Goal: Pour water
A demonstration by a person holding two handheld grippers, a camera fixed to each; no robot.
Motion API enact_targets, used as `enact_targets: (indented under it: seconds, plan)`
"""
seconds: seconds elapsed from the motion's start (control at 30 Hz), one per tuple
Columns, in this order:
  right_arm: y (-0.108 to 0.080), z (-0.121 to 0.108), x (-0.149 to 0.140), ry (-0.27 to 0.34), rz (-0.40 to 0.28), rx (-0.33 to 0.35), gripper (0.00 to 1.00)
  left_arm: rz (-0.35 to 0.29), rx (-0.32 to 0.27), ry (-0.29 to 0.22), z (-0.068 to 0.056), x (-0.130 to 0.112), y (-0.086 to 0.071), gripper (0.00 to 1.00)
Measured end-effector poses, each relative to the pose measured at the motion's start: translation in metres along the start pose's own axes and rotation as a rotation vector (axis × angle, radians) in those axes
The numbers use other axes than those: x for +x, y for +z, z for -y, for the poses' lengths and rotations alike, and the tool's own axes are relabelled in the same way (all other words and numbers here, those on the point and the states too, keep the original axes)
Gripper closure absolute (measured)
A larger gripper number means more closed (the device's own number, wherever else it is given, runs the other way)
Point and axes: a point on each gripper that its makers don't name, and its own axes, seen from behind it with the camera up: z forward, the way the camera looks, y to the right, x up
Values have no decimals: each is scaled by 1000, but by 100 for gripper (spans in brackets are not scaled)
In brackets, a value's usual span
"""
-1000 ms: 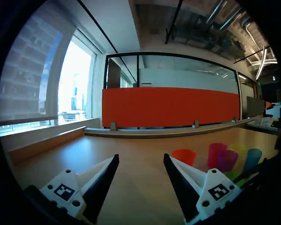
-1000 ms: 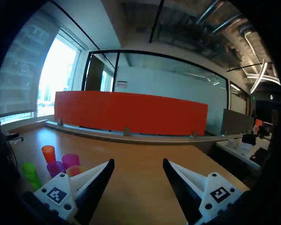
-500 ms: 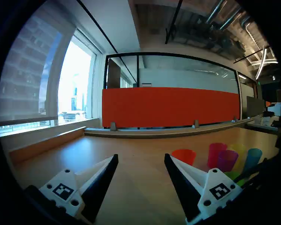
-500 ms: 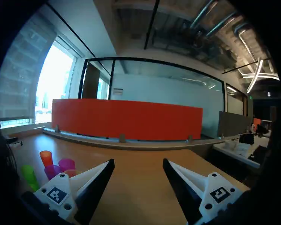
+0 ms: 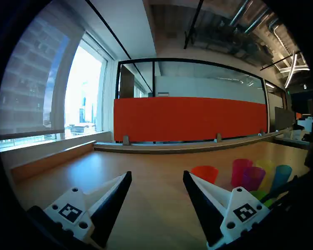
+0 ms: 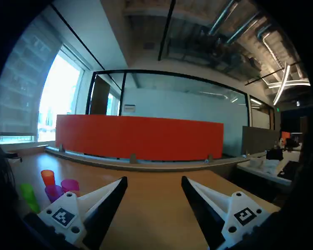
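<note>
Orange cup (image 5: 204,173) stands upright, mouth up, on table (image 5: 152,166).

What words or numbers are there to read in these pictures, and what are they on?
No words can be read here.
The small sign on the white wall: too small to read.
The marker squares on the fingers: black-and-white patterns, not letters.
The cups: no writing visible.

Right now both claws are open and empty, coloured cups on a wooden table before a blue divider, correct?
No: the divider is orange, as the left gripper view shows. Left claw and right claw open and empty, cups on the table: correct.
</note>
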Motion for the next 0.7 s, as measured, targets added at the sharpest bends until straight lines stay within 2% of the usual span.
enact_targets:
  seconds: [0.5,0.7]
  plan:
    - [13,10,-17,14,-20,21,0,0,0,0,0,0,0,9]
    - [18,13,-37,9,12,19,0,0,0,0,0,0,0,9]
